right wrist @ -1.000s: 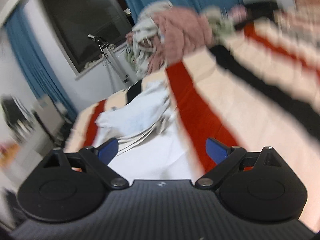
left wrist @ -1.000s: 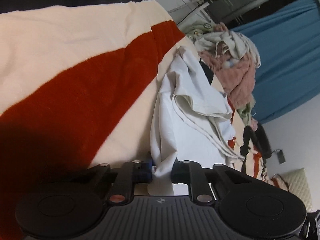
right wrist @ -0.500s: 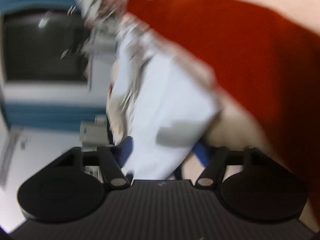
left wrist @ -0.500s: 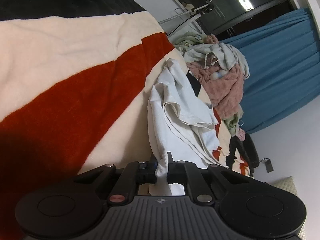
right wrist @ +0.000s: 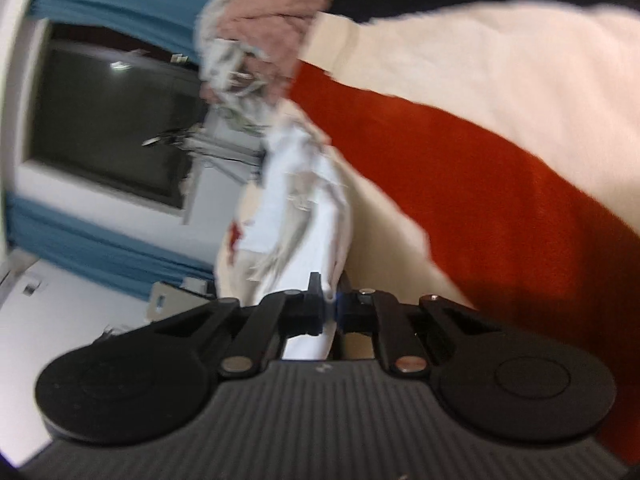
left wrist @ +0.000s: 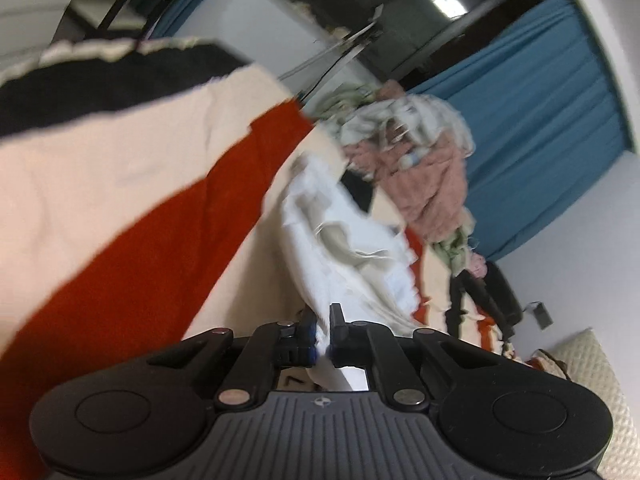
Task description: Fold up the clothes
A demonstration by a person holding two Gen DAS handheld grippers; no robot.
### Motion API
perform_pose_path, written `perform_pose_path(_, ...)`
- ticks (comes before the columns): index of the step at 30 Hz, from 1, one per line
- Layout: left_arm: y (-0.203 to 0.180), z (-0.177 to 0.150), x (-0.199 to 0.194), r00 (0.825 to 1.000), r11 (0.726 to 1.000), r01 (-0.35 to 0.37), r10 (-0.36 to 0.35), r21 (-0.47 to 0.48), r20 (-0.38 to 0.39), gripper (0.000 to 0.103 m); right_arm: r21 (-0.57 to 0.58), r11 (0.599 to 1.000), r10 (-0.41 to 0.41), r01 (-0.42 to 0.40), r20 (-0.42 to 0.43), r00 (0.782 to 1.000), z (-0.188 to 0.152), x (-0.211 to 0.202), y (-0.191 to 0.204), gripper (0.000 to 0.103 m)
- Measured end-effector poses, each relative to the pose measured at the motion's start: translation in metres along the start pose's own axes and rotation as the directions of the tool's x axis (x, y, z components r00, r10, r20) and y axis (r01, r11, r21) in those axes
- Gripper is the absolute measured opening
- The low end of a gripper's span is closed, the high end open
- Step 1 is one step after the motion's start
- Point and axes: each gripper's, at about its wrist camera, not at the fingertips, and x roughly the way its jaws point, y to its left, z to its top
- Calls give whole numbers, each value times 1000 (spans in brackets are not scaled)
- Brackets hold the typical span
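Left wrist view: left gripper [left wrist: 323, 334] jaws pinch the white garment [left wrist: 344, 240] on the striped blanket [left wrist: 120, 184]; right gripper [right wrist: 330, 304] jaws pinch it too.

The right gripper [right wrist: 329, 307] pinches a white garment [right wrist: 308, 216], its jaws shut on the cloth. Right of it spreads a striped blanket [right wrist: 500, 184]. Farther off sits a clothes pile [right wrist: 260, 48], a dark window [right wrist: 108, 128] to its left.

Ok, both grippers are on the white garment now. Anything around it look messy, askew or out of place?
Mainly the heap of unfolded clothes behind the white garment on the striped blanket: pink, grey and green pieces tangled together. The garment itself is bunched and wrinkled. Both views are motion-blurred, so no finer damage can be judged.
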Motion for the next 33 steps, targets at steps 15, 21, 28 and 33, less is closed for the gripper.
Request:
perform_pose_path(15, -22, -68, -183, 990, 995, 96, -99, 31, 100, 6, -194, 976, 128, -102, 123, 984, -52, -164, 31, 8)
perform_pose_path(21, -36, -33, -153, 999, 999, 30, -29, -42, 19, 6, -146, 987, 91, -71, 132, 987, -20, -121, 50, 8)
perform_pose_path(28, -46, 56, 5, 984, 983, -173, 171, -61, -48, 7, -165, 984, -56, 72, 98, 994, 28, 26, 87, 9)
perform_pose_path(33, -15, 58, 72, 987, 985, -152, 148, -76, -59, 6, -31, 988, -150, 151, 25, 988, 52, 98, 43, 9)
